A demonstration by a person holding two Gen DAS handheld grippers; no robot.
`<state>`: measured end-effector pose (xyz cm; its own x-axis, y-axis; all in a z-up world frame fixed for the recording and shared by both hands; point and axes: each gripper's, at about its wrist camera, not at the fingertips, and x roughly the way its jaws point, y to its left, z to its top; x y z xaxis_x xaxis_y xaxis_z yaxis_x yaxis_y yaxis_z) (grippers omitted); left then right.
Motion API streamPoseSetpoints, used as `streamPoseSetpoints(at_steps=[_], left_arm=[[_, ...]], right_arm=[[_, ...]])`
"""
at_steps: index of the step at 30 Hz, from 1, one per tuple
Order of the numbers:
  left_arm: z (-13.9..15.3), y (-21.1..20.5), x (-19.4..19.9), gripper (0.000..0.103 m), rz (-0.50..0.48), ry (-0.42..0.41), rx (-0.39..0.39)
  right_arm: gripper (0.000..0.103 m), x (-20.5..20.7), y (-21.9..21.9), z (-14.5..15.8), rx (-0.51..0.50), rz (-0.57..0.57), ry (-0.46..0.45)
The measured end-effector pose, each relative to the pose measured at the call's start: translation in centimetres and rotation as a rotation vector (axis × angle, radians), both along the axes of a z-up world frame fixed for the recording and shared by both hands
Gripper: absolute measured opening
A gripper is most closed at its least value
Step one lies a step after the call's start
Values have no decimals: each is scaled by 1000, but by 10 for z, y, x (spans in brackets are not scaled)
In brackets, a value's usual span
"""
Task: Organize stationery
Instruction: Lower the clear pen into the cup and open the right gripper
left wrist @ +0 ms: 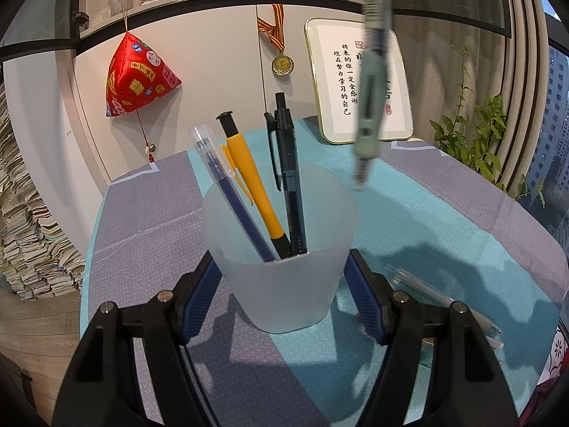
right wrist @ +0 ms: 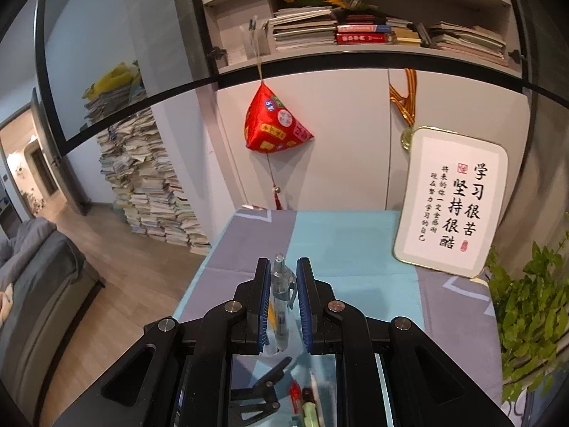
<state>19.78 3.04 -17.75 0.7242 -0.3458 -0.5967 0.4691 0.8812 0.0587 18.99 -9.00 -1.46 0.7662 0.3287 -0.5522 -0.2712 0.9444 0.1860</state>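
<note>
My left gripper [left wrist: 282,277] is shut on a frosted plastic cup [left wrist: 281,249] standing on the table. The cup holds a blue refill pen [left wrist: 231,195], a yellow pen [left wrist: 254,192] and a dark teal pen [left wrist: 290,178]. A pale green pen [left wrist: 371,82] hangs tip down in the air above and right of the cup. My right gripper [right wrist: 281,270] is shut on a clear pen [right wrist: 281,291], held high over the table. The cup and yellow pen show faintly below, between the right fingers [right wrist: 261,302].
A clear pen [left wrist: 444,299] lies on the blue-grey tablecloth [left wrist: 444,220] right of the cup. More pens [right wrist: 306,402] lie on the table below my right gripper. A framed calligraphy board [right wrist: 451,203] leans at the back right, beside a plant [right wrist: 530,313]. A red ornament [left wrist: 138,78] hangs on the cabinet.
</note>
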Motion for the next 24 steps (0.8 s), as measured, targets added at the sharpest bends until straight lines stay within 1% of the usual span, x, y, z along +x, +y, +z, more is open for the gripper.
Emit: streamPoseSetpoints(at_steps=[4, 13, 24], left_arm=[[0, -1, 0, 70, 0, 0, 1], [0, 0, 0, 70, 0, -1, 1], [0, 0, 0, 70, 0, 0, 1]], right_arm=[[16, 4, 4, -3, 0, 7, 10], [16, 21, 10, -24, -15, 13, 73], [16, 30, 10, -41, -17, 17, 126]])
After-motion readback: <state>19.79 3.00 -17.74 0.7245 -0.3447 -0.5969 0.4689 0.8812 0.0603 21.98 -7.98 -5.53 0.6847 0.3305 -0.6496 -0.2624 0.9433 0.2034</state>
